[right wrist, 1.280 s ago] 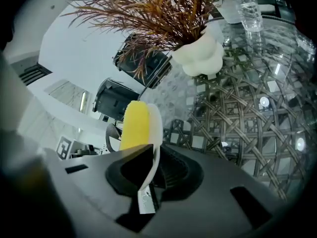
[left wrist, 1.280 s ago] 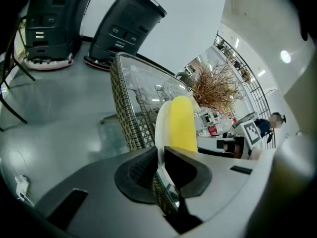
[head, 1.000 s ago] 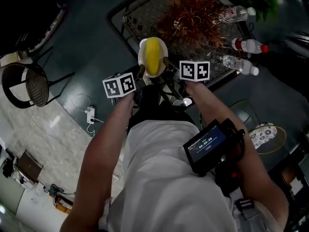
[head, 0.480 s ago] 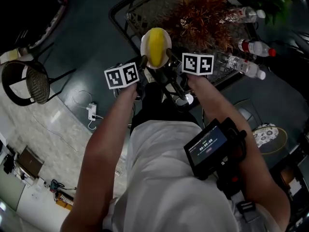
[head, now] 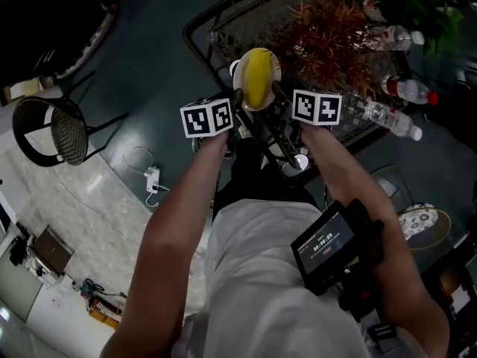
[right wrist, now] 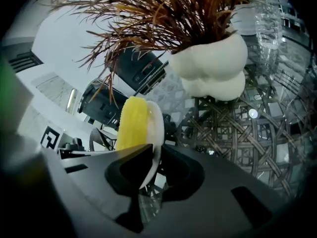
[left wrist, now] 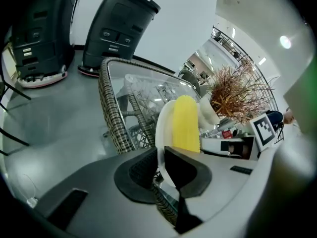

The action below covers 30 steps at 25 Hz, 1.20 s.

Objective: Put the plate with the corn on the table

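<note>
While the left tool (left wrist: 159,163) and right tool (right wrist: 154,168) each pinch an opposite rim, the small white plate (head: 273,67) hangs over the near edge of the wicker-framed glass desk (head: 223,32). A yellow corn cob (head: 256,86) lies lengthwise on it. Compared with a second ago, it seems carried slightly further over the desk.

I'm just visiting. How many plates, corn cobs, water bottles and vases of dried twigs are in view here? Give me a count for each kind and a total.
plate: 1
corn cob: 1
water bottles: 3
vase of dried twigs: 1
Total: 6
</note>
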Motion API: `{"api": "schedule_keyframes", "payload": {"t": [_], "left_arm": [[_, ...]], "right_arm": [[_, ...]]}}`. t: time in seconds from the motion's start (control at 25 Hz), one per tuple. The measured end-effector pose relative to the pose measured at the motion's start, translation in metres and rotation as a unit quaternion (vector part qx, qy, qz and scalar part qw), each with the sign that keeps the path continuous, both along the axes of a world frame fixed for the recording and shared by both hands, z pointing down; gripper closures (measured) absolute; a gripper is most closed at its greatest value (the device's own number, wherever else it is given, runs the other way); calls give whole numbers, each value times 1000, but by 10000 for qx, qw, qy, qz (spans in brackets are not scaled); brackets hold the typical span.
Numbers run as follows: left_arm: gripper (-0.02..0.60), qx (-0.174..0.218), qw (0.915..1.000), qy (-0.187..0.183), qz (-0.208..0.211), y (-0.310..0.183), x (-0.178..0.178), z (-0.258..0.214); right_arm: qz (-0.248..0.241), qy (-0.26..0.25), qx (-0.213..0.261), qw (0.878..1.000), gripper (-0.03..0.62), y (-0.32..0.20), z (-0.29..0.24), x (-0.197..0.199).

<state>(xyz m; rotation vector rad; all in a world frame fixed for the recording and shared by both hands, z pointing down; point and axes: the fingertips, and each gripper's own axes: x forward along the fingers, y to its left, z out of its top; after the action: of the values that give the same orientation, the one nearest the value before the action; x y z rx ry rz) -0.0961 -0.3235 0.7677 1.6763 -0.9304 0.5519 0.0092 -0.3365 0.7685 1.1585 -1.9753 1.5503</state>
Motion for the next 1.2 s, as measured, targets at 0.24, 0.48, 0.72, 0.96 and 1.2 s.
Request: {"api": "schedule_keyframes", "payload": {"t": [0.24,0.48,0.72,0.96,1.2], "left_arm": [[531,57,9998,-107,151,-6,4,0],[531,136,9994,-202,259,-7,5,0],[489,480,9979,-349,245,-13,2,0],[442,729,9968,-314,-71,-9,-8,-13],[443,841,9960,-271,-140,9,-13,-27]], "right_arm": [[-136,200,89,9997,539,-5,1,2],[-341,428,291,9981,539,-7,1,0],[-423,564,487,9963,533,-10,1,1],[-240,728,632,9950,528,-1,-5,13],[-169,786,884,9928,528,7,-25,23]]}}
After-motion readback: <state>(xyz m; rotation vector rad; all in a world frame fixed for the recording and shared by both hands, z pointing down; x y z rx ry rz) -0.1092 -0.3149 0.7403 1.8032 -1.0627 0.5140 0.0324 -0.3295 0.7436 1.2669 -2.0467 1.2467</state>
